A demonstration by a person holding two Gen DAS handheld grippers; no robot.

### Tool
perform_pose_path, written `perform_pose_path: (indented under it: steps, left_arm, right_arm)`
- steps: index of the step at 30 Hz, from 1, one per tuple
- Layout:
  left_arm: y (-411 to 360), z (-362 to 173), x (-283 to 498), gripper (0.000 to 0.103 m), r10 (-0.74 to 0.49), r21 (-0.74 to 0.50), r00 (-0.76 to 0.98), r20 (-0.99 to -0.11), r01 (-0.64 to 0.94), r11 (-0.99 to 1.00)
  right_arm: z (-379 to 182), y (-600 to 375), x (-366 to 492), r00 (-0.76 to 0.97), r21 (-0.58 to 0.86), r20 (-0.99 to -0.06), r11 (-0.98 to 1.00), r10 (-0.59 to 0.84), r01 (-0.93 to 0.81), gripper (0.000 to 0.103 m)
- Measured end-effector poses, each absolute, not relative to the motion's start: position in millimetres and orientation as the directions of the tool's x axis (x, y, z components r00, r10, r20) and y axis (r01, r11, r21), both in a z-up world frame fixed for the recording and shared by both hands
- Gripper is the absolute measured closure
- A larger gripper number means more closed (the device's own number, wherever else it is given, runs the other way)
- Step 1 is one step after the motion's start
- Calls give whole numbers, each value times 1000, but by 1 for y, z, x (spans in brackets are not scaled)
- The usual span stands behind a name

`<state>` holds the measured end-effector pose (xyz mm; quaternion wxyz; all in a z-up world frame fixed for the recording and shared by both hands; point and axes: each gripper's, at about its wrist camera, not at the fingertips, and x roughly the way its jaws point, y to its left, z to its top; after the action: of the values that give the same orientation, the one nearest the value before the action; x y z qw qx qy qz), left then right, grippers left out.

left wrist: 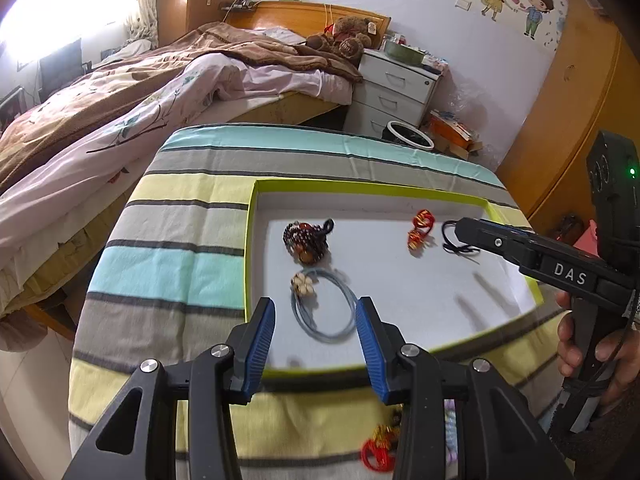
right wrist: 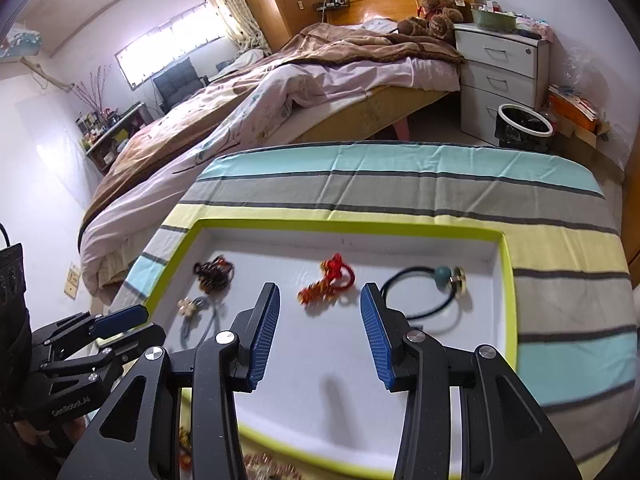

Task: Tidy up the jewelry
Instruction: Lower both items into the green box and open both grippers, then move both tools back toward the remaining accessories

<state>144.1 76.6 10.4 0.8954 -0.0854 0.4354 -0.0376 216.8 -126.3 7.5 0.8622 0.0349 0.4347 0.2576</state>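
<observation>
A white tray with a lime-green rim (left wrist: 256,240) (right wrist: 508,280) lies on a striped cloth. In it are a dark beaded bracelet (left wrist: 306,238) (right wrist: 214,274), a grey-blue cord with a pale flower (left wrist: 324,308) (right wrist: 196,314), a red knotted charm (left wrist: 420,230) (right wrist: 328,284) and a black cord with a teal bead (right wrist: 424,296) (left wrist: 458,246). My left gripper (left wrist: 316,336) is open and empty over the tray's near edge, around the grey-blue cord. My right gripper (right wrist: 320,324) is open and empty above the tray, just short of the red charm.
More jewelry lies on the cloth in front of the tray, a red piece (left wrist: 378,452) among it. A bed (right wrist: 320,80) stands behind the table. White drawers (right wrist: 500,76) and a black bin (right wrist: 522,126) stand at the back right.
</observation>
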Motion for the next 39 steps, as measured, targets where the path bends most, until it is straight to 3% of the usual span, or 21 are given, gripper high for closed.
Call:
perform_pose_path:
  steps: [18,39]
  left_arm:
    - [73,9,60,61,-158,-221,622,-767,-24,975]
    - [82,-11,20,60,-199,-288,602,-773,-54,956]
  right_arm:
    - [11,-164,121,540,231,-716,880,443,-415,60]
    - [-26,-167,79,485,152,-788,884,378,-443,60]
